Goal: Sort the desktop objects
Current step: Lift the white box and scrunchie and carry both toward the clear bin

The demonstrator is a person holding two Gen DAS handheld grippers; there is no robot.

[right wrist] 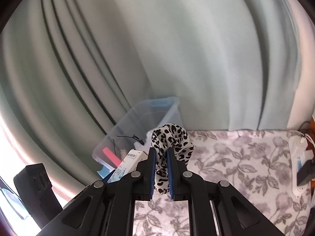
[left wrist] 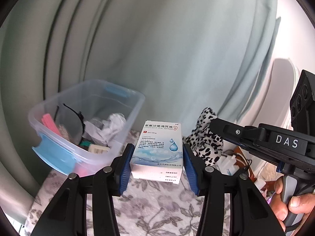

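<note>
left tool [left wrist: 156, 163] grips ear-drops box [left wrist: 157, 149] | right tool [right wrist: 161, 174] clamps leopard scrunchie [right wrist: 171, 139] | power strip [right wrist: 297, 157] only in right view

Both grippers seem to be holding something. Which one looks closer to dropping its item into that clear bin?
Probably the left hand-held gripper. It grips the box, and the bin lies just ahead to its left. The right hand-held gripper holds the scrunchie farther away, beyond the box.

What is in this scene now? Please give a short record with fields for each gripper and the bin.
left gripper: shut on ear drops box
right gripper: shut on leopard-print scrunchie
storage bin: clear plastic, blue handles, already holds several items
surface: floral cloth
</note>
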